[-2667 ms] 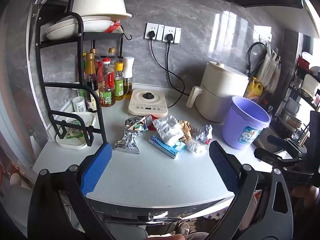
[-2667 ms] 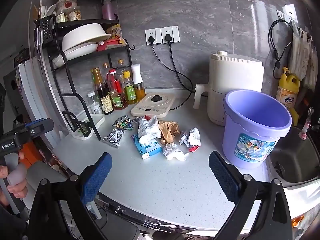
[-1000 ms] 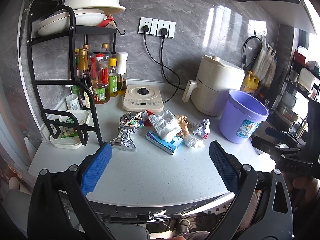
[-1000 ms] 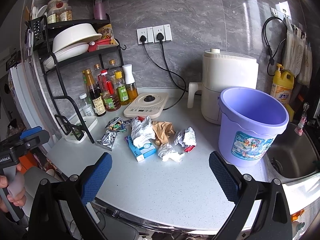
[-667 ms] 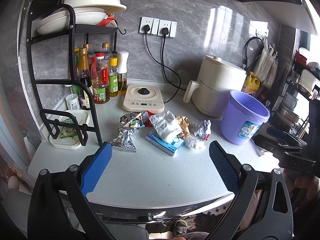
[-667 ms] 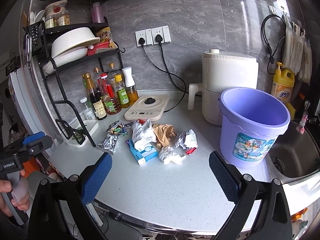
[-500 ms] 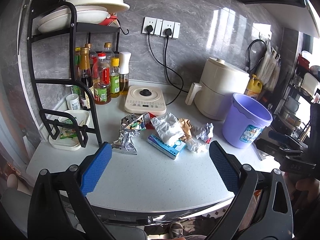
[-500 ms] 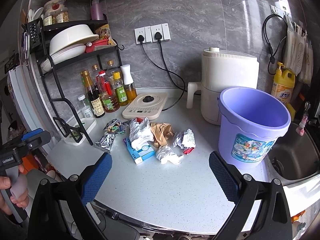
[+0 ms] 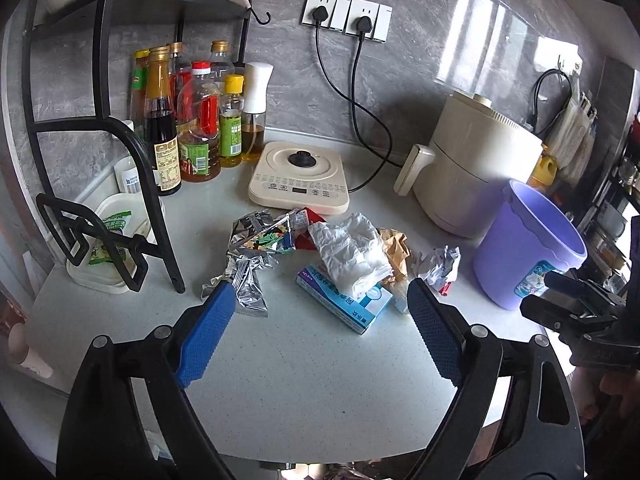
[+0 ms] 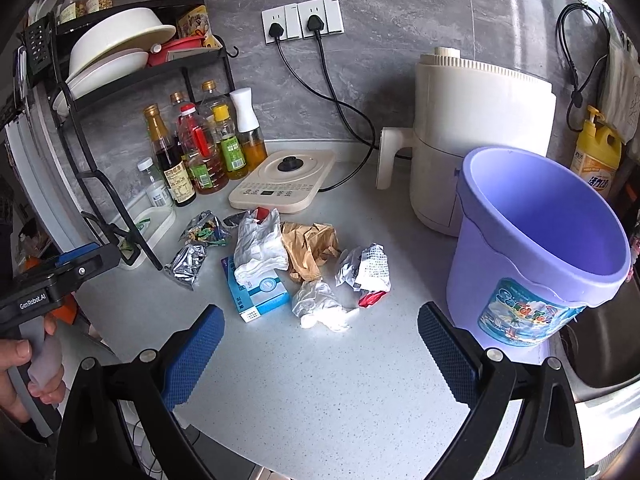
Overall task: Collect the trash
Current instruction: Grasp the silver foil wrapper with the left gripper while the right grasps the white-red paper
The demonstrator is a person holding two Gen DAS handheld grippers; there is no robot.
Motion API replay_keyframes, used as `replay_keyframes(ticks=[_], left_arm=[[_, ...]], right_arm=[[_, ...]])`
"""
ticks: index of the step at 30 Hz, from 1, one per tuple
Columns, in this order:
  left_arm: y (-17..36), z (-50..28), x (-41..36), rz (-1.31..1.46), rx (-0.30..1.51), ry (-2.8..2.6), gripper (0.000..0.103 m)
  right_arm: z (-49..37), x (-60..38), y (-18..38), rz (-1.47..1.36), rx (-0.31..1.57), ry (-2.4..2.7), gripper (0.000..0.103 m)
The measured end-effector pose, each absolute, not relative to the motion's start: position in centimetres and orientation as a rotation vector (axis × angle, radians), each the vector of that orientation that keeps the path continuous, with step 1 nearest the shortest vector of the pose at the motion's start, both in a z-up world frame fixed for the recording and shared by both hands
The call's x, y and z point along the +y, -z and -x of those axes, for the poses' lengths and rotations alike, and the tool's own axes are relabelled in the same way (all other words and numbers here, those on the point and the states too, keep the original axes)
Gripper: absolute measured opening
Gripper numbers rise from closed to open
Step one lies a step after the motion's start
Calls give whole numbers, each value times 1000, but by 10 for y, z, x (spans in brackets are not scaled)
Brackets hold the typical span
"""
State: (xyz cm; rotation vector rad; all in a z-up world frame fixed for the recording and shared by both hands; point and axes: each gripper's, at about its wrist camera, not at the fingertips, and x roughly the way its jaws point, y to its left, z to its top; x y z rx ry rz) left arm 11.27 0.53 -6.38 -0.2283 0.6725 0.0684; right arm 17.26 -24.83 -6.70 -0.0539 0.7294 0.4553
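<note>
A heap of trash lies mid-counter: silver foil wrappers, a crumpled white paper on a blue-and-white box, brown paper and a crinkled wrapper. My left gripper hovers just short of the box; its jaws are closing, with nothing pressed between the blue pads. The right wrist view shows the same box, a white tissue wad and the wrapper. My right gripper is open and holds nothing, near the wad. A purple bucket stands upright to the right.
A cream induction hob and a white air fryer sit behind the heap, with cords to the wall sockets. Sauce bottles and a black dish rack fill the left. A sink lies past the bucket.
Both cameras have moved closer to the trash heap and lower, so it looks larger. The left gripper's pads stand slightly nearer each other. No piece of trash has moved.
</note>
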Motion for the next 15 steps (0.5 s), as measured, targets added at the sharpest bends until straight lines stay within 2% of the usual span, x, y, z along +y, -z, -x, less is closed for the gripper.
replay_keyframes(ticks=[4, 8, 11, 15], left_arm=[[89, -138, 13, 199, 737, -125, 73], [111, -155, 28, 202, 777, -172, 70], [124, -168, 38, 209, 798, -187, 68], [142, -185, 44, 192, 836, -198, 59]], right_arm=[[-196, -241, 83, 69, 783, -489, 87], [-223, -234, 97, 80, 837, -495, 79], [-241, -228, 106, 104, 867, -482, 67], [-263, -219, 114, 145, 883, -444, 66]])
